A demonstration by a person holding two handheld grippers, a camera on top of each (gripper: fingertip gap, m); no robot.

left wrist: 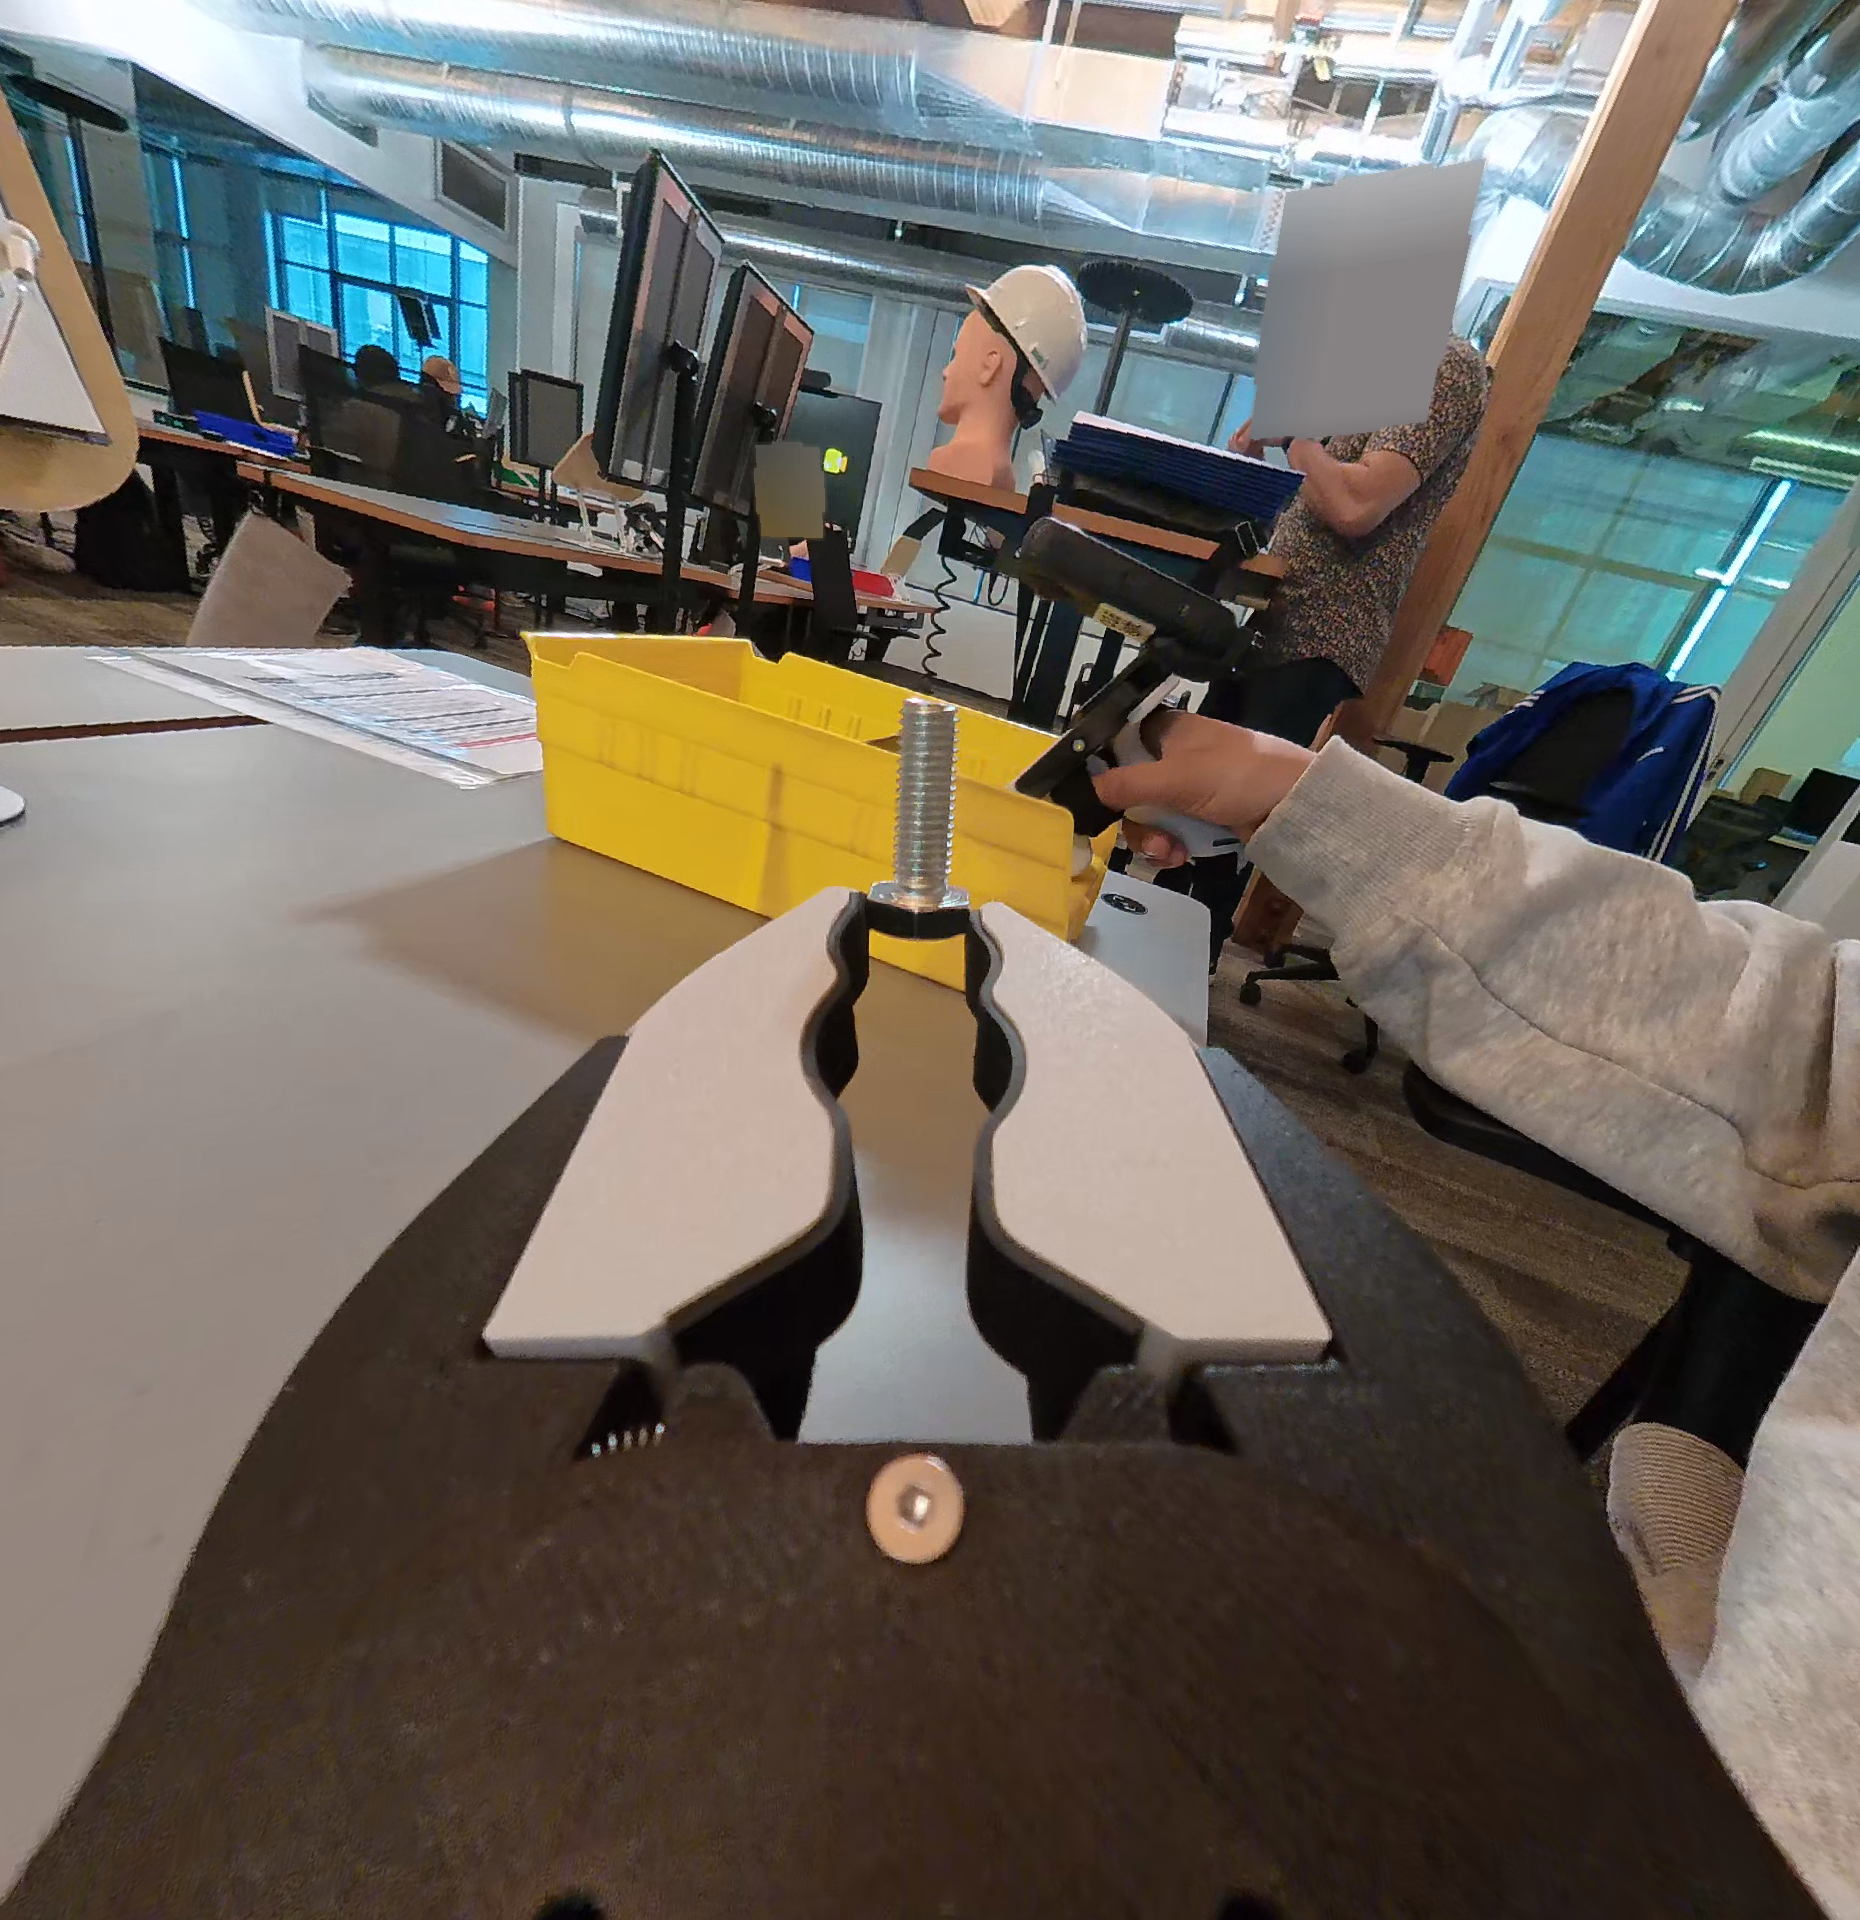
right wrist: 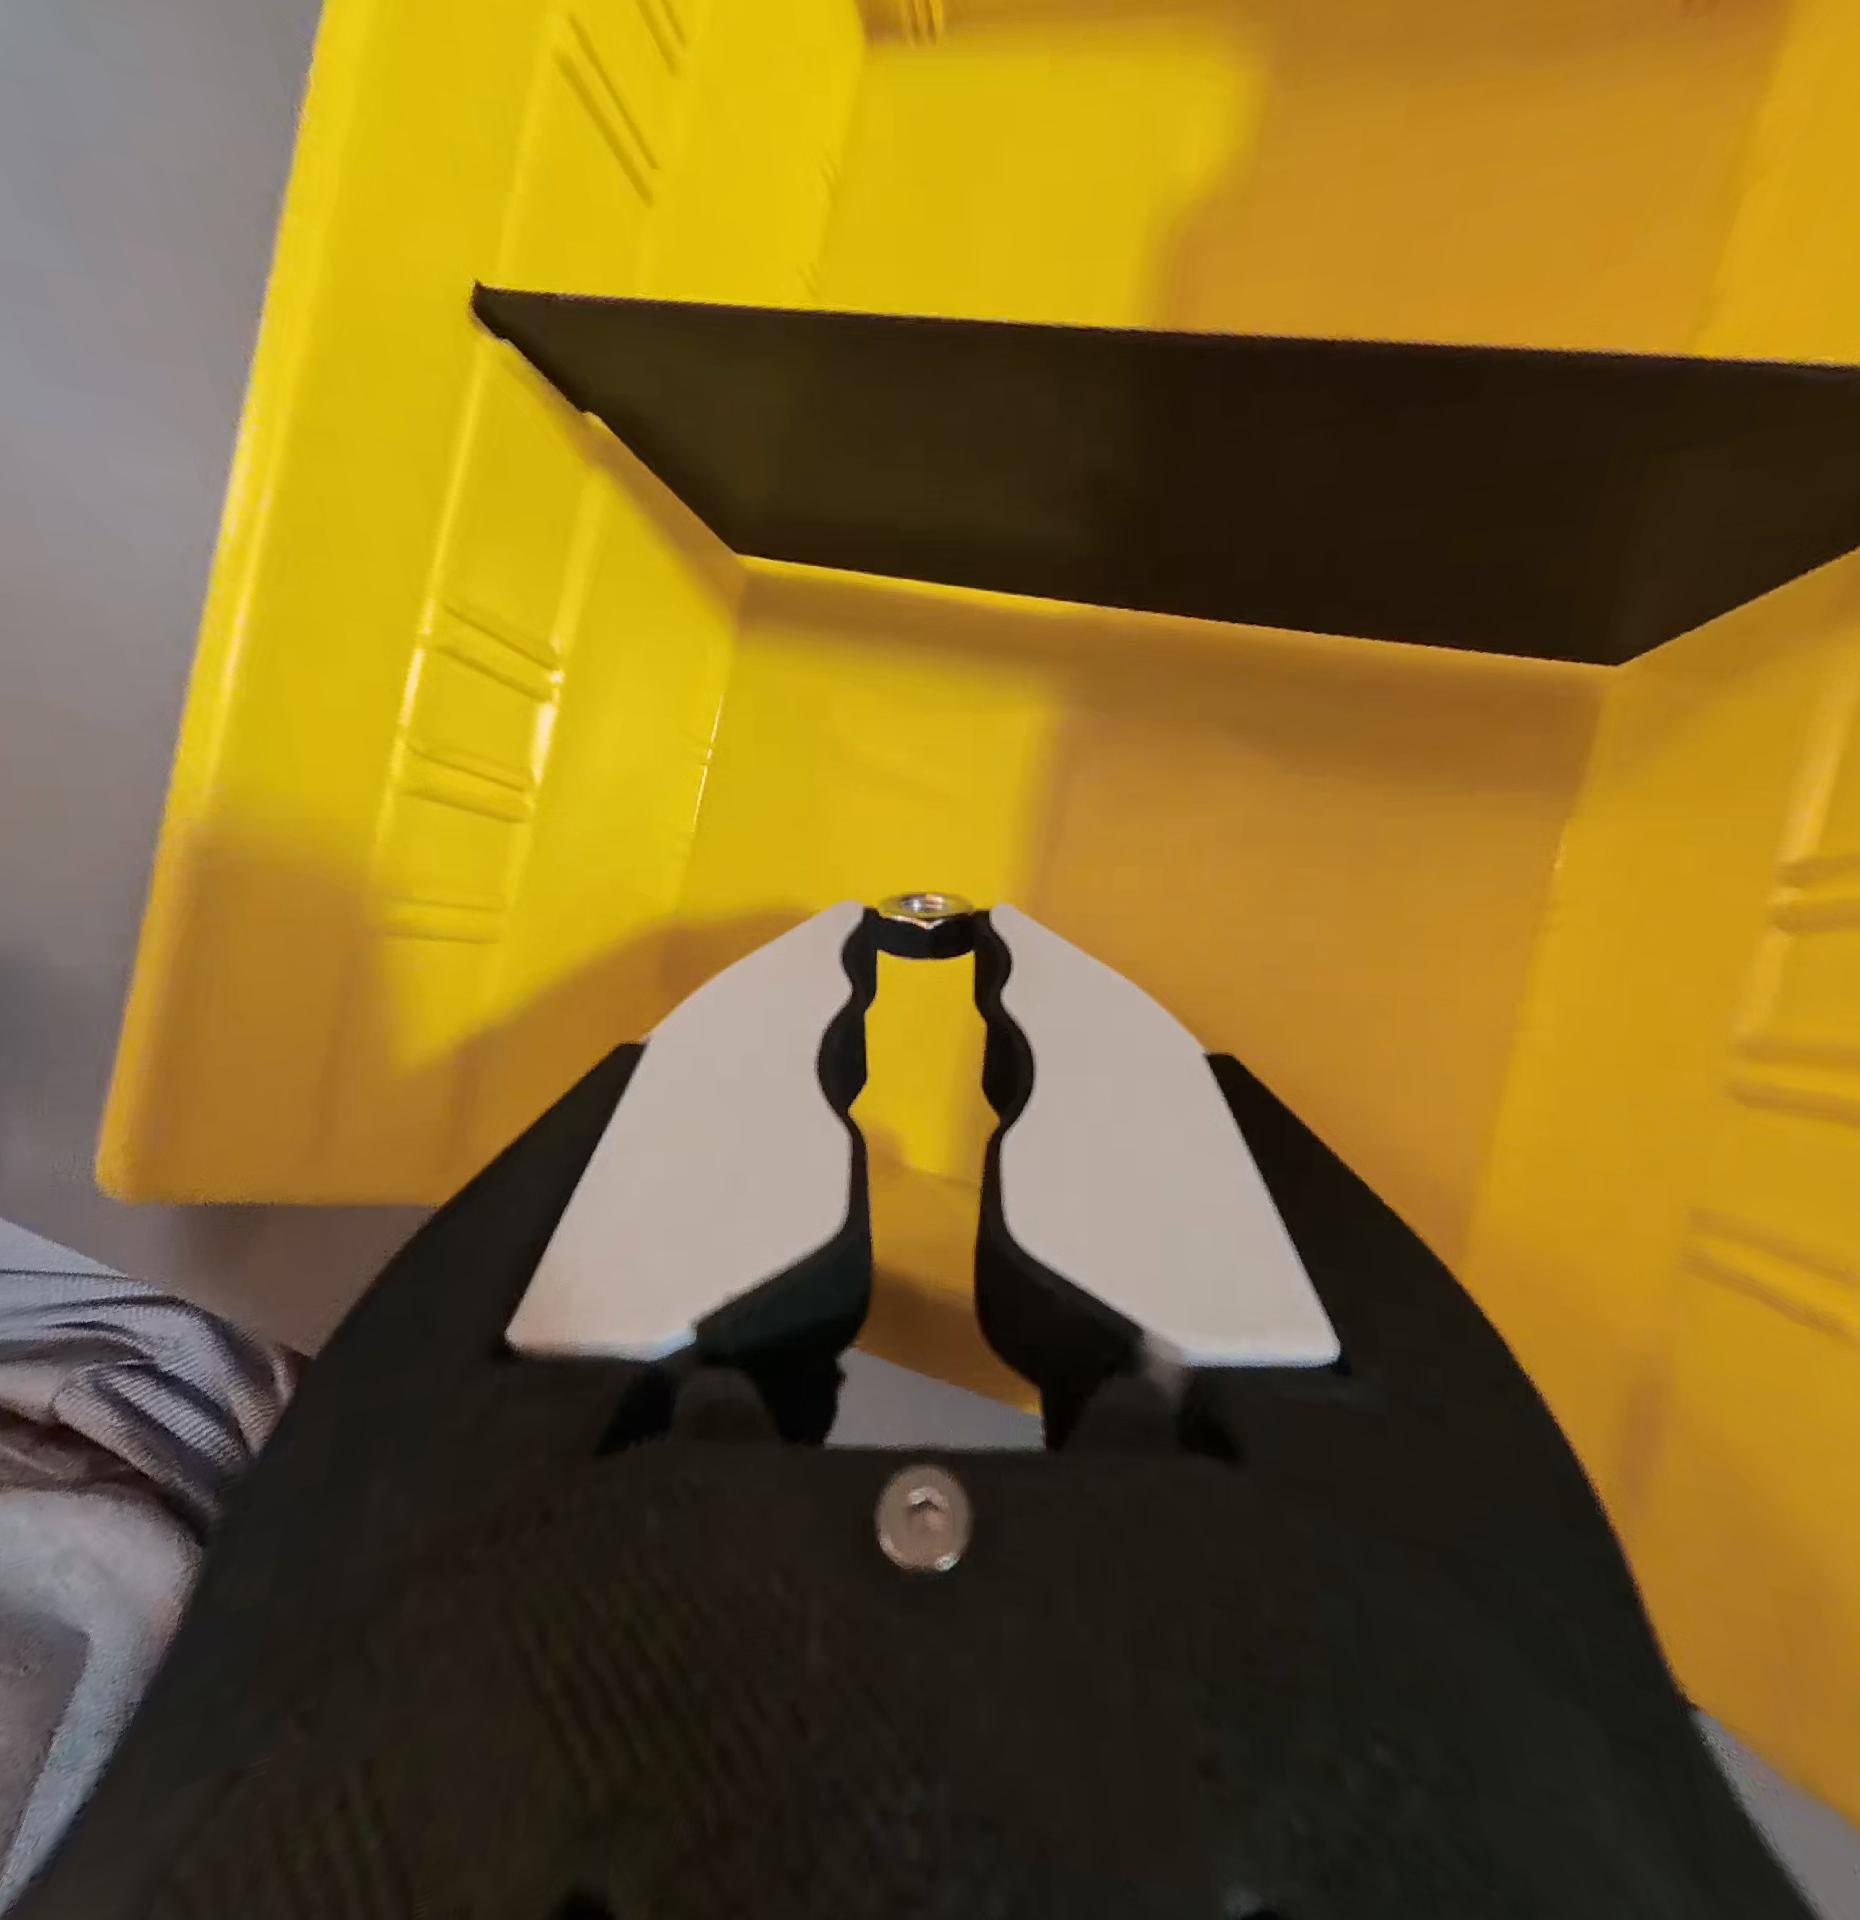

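- The left gripper [left wrist: 918, 920] is clamped by its fingers on the hex head of a silver bolt [left wrist: 928, 800]. The threaded shank stands upright above the fingertips, and the thread is bare along its whole length.
- The right gripper [right wrist: 921, 927] pinches a small silver hex nut [right wrist: 918, 914] at the very tips of its fingers, with the threaded hole facing up towards the camera.
- In the right wrist view the nut sits over the inside of a yellow parts bin [right wrist: 1269, 831], in the compartment on the near side of a black divider [right wrist: 1165, 488]. Whether the nut touches the bin floor cannot be told; that view is blurred.
- In the left wrist view the bolt is in front of the same bin's long near wall, above the grey table [left wrist: 230, 935] and clear of the bin.
- A hand [left wrist: 1196, 779] in a pale grey sleeve [left wrist: 1528, 987] grips the right tool at the bin's right end, well apart from the bolt.
- The bin's walls and the divider close in around the nut.
- To the left of the bolt, bare table runs out to a laminated sheet [left wrist: 365, 696]. The table edge drops off on the right, by the bin's end.
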